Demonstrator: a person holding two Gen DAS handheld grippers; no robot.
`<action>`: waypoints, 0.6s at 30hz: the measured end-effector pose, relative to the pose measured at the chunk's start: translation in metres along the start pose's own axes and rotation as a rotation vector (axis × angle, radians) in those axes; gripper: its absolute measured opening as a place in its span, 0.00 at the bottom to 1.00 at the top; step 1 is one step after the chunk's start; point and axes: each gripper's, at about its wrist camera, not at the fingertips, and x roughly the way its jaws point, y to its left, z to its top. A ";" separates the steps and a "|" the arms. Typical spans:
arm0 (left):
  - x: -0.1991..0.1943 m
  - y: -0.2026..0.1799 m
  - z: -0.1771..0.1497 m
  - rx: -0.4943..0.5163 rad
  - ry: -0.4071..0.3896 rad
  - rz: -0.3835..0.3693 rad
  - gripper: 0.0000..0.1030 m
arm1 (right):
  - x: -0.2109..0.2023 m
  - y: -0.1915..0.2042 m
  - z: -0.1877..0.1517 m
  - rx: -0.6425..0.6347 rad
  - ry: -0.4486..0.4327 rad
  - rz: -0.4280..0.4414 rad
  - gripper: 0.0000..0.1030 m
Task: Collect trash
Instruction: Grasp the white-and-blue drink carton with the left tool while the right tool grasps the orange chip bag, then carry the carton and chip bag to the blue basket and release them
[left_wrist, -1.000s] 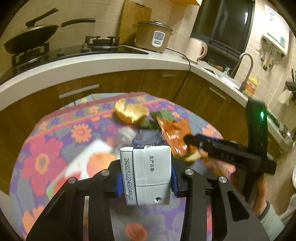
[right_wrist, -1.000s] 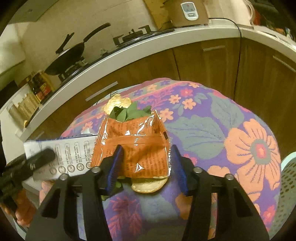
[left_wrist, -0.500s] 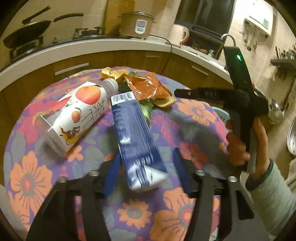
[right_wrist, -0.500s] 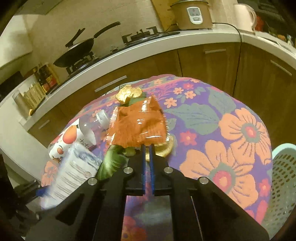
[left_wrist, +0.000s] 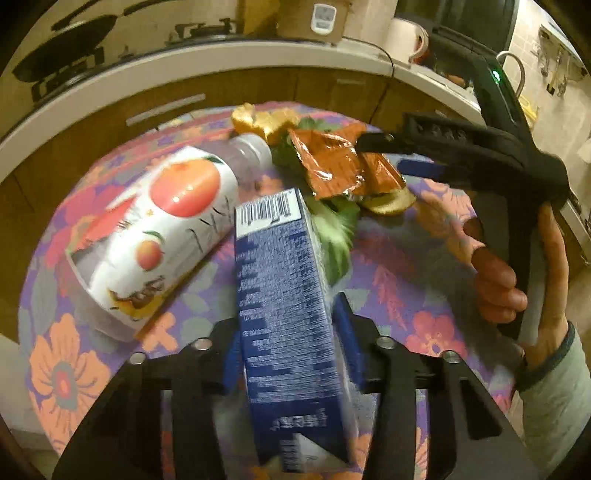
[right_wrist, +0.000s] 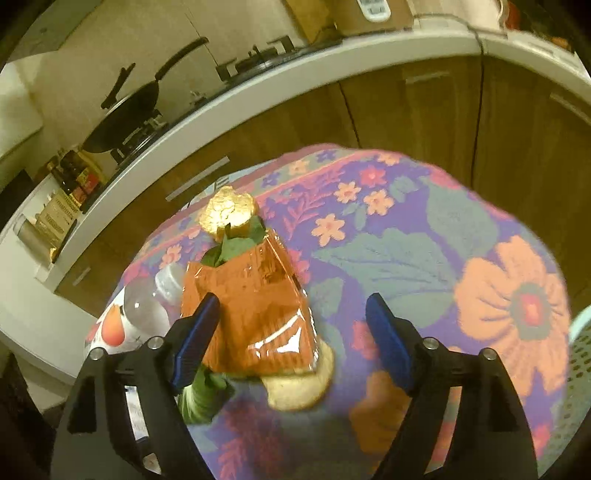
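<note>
A blue milk carton (left_wrist: 284, 302) lies lengthwise between the fingers of my left gripper (left_wrist: 291, 343), which closes on its sides. A peach drink bottle (left_wrist: 155, 236) lies beside it on the left. An orange foil wrapper (right_wrist: 251, 310) rests on green leaves (right_wrist: 201, 395) and a round cracker (right_wrist: 295, 387), with orange peel (right_wrist: 227, 214) behind. My right gripper (right_wrist: 291, 332) is open, its left finger over the wrapper's edge; it also shows in the left wrist view (left_wrist: 384, 155).
The flowered tablecloth (right_wrist: 424, 258) covers a round table. A pale perforated basket (right_wrist: 576, 387) stands at the right edge. Wooden cabinets and a white counter (right_wrist: 258, 85) with a pan (right_wrist: 122, 122) curve behind.
The left gripper laid the carton down, opened, and now closes on its sides again. The right gripper was open, shut half a second ago, and is open again over the wrapper.
</note>
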 end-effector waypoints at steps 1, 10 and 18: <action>0.000 0.000 -0.001 -0.003 -0.002 -0.005 0.35 | 0.003 0.000 0.001 -0.005 0.006 0.003 0.79; -0.022 -0.002 -0.006 -0.008 -0.081 -0.008 0.34 | -0.031 0.031 -0.022 -0.164 -0.088 -0.031 0.26; -0.049 -0.008 -0.010 -0.001 -0.146 -0.041 0.34 | -0.112 0.034 -0.049 -0.115 -0.225 0.038 0.26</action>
